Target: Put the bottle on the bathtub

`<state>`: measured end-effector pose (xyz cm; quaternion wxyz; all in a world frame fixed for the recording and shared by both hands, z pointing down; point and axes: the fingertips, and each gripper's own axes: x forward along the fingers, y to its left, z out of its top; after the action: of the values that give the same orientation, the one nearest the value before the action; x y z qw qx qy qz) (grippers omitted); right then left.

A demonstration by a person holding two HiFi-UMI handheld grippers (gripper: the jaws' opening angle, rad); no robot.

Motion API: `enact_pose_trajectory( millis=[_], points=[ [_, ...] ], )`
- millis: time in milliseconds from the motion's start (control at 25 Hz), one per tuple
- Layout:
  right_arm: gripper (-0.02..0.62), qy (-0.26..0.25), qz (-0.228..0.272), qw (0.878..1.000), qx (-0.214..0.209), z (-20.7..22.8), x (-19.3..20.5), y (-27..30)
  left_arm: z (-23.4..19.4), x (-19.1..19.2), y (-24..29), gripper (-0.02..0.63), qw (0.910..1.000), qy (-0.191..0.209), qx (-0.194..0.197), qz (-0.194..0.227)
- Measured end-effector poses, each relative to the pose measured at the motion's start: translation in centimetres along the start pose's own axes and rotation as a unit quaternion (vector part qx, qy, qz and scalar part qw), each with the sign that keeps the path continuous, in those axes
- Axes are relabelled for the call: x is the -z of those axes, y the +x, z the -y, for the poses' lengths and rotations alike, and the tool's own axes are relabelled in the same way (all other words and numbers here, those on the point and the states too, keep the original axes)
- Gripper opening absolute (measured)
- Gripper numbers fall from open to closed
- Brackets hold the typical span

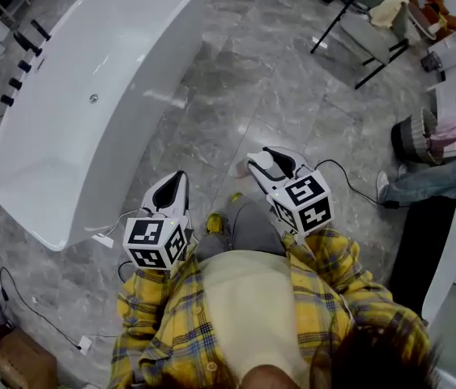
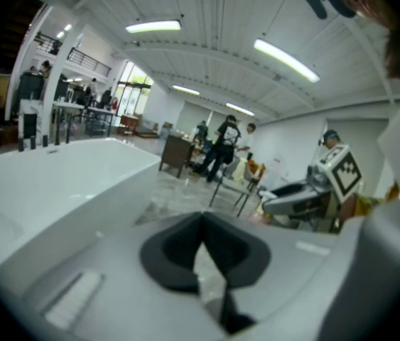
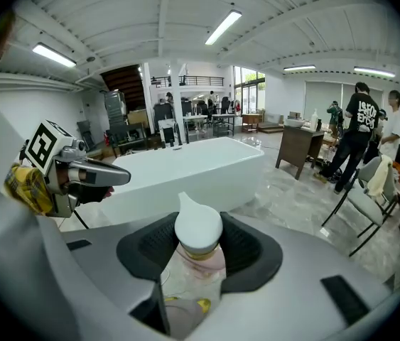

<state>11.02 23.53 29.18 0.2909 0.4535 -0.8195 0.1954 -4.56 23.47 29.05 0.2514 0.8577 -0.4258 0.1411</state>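
The white bathtub [image 1: 74, 128] stands on the grey stone floor to my upper left, also seen in the right gripper view [image 3: 185, 169] and the left gripper view [image 2: 50, 176]. My right gripper [image 1: 270, 168] is shut on a small pinkish bottle [image 3: 198, 254] with a white cap [image 1: 266, 162]; the cap sticks up between the dark pads [image 3: 246, 244]. It hangs over the floor, well right of the tub. My left gripper [image 1: 180, 177] is shut with nothing in it [image 2: 201, 222] and sits nearer the tub's near corner.
A folding chair [image 1: 373, 31] with cloth on it stands at the upper right. A seated person's leg [image 1: 430, 181] is at the right edge. Cables [image 1: 357, 181] trail on the floor. A cardboard box [image 1: 21, 359] lies at the lower left. People stand far off [image 3: 359, 137].
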Motion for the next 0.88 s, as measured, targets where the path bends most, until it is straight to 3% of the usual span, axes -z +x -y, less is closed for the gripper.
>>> enact_pose_trajectory(
  millis=[560,880],
  points=[
    [0.173,-0.059,-0.001,0.995,-0.087,5.4,-4.3,5.2,-1.7,-4.7,8.3,0.006,0.9973,-0.026,-0.065,0.021],
    [0.173,-0.076,0.001,0.992,-0.104,8.7,-6.2,8.0,-2.9,-6.5,11.2,0.006,0.9944,-0.039,-0.094,0.027]
  ],
)
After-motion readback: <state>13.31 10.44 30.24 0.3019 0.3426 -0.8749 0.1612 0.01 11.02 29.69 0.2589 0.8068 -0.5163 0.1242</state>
